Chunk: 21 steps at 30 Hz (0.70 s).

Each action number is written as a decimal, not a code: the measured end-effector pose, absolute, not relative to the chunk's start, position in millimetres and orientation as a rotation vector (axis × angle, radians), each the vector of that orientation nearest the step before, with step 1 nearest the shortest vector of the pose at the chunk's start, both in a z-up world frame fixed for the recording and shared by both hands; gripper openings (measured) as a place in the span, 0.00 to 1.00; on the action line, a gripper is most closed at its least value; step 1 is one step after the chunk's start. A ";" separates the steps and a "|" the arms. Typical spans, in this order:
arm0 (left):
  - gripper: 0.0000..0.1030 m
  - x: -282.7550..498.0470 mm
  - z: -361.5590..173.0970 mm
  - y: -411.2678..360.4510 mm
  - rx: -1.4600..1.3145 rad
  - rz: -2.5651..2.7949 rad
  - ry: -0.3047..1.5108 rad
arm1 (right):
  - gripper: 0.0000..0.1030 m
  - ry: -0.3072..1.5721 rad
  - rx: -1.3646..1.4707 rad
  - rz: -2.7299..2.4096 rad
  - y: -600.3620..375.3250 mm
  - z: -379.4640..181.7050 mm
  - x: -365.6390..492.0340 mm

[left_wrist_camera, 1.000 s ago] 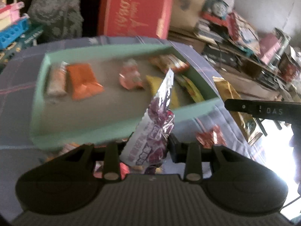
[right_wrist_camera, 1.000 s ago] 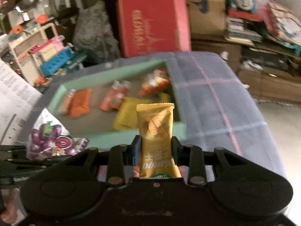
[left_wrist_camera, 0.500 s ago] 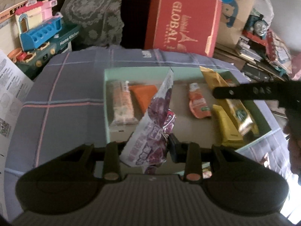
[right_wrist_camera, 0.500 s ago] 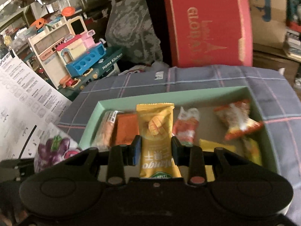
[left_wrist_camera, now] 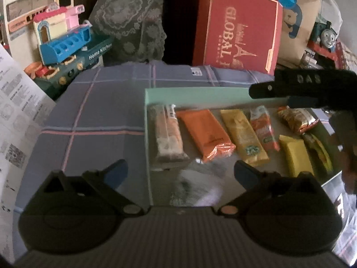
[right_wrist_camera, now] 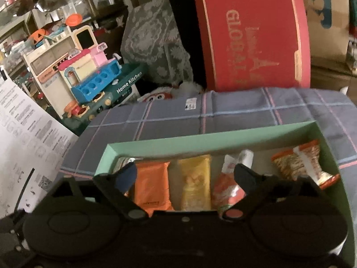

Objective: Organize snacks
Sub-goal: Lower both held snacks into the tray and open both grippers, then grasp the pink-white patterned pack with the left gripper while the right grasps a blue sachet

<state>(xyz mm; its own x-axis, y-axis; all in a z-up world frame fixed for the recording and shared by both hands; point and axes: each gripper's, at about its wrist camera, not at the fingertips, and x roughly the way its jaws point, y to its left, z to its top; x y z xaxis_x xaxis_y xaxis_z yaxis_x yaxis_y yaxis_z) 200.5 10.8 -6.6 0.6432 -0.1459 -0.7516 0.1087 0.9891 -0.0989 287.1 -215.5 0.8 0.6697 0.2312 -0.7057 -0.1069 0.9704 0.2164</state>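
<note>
Now the left hand-held gripper (left_wrist_camera: 180, 174) is released, its blue-padded jaws having just swung wide apart above the near left corner of the shallow mint-green cardboard box (left_wrist_camera: 196, 93). Below and between them lies a blurred silvery-white and purple packet (left_wrist_camera: 198, 187) on the box floor, touched by neither pad. The right hand-held gripper (right_wrist_camera: 185, 176) is likewise released, its jaws having just opened, and between them, untouched, a yellow mango snack packet (right_wrist_camera: 195, 183) lies flat in the box.

Taking the mint-green box as landmark, its back row reads from its left wall: a pale beige wrapped bar (left_wrist_camera: 167, 138) against the wall, a flat orange foil packet (left_wrist_camera: 207, 134) beside it, the yellow mango packet next, then a small red-and-white sachet (left_wrist_camera: 263, 127), then a crinkled red-and-gold wrapped snack (left_wrist_camera: 296, 118) toward the right wall. Nearer the front right corner sit a plain yellow bar (left_wrist_camera: 296, 156) and a dark green-and-yellow packet (left_wrist_camera: 319, 151) side by side.

The box rests on a grey-blue plaid cloth (left_wrist_camera: 100, 111) covering the desk. Behind the box stands a large red carton with gold lettering (left_wrist_camera: 238, 31); to the left of the box, off the desk, are a blue-and-pink toy kitchen set (left_wrist_camera: 67, 44) and a white printed instruction sheet (left_wrist_camera: 17, 111)
</note>
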 end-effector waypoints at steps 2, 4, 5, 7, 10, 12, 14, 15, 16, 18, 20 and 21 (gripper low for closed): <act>1.00 200.8 -7.9 9.0 -0.051 -0.137 0.876 | 0.98 0.819 0.153 0.192 -216.9 2.1 281.2; 1.00 196.5 -7.6 6.3 -0.049 -0.135 0.883 | 1.00 0.821 0.150 0.203 -218.0 3.9 273.8; 1.00 193.8 -7.4 5.8 -0.047 -0.134 0.885 | 1.00 0.823 0.147 0.208 -218.3 4.7 269.7; 1.00 187.7 -5.9 4.9 -0.043 -0.134 0.886 | 1.00 0.831 0.141 0.212 -219.3 6.8 262.2; 1.00 176.0 -3.1 4.8 -0.044 -0.118 0.883 | 1.00 0.843 0.144 0.220 -221.8 11.1 251.4; 1.00 166.1 -2.2 5.5 -0.054 -0.099 0.884 | 1.00 0.848 0.149 0.227 -222.6 13.4 242.9; 1.00 155.6 -2.3 7.6 -0.073 -0.086 0.887 | 1.00 0.850 0.148 0.236 -222.7 15.5 234.2; 1.00 150.3 -2.7 9.0 -0.084 -0.082 0.890 | 1.00 0.853 0.144 0.240 -222.2 16.4 229.1; 1.00 143.6 -3.6 9.8 -0.097 -0.078 0.892 | 1.00 0.856 0.140 0.243 -221.8 17.2 224.7; 1.00 132.7 -4.7 11.8 -0.112 -0.073 0.893 | 1.00 0.865 0.130 0.248 -221.2 17.9 214.8; 1.00 121.0 -7.1 12.7 -0.121 -0.071 0.895 | 1.00 0.879 0.122 0.252 -220.1 18.4 203.4; 1.00 115.5 -8.2 12.7 -0.122 -0.071 0.897 | 1.00 0.885 0.117 0.254 -219.0 18.5 197.4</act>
<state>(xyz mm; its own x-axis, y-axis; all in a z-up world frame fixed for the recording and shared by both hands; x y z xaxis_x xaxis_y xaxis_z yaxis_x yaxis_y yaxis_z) 115.5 12.7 -8.2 0.6225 -0.1131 -0.7744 0.0107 0.9906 -0.1361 197.4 -219.0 18.5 0.6054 0.2673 -0.7497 -0.1712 0.9636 0.2053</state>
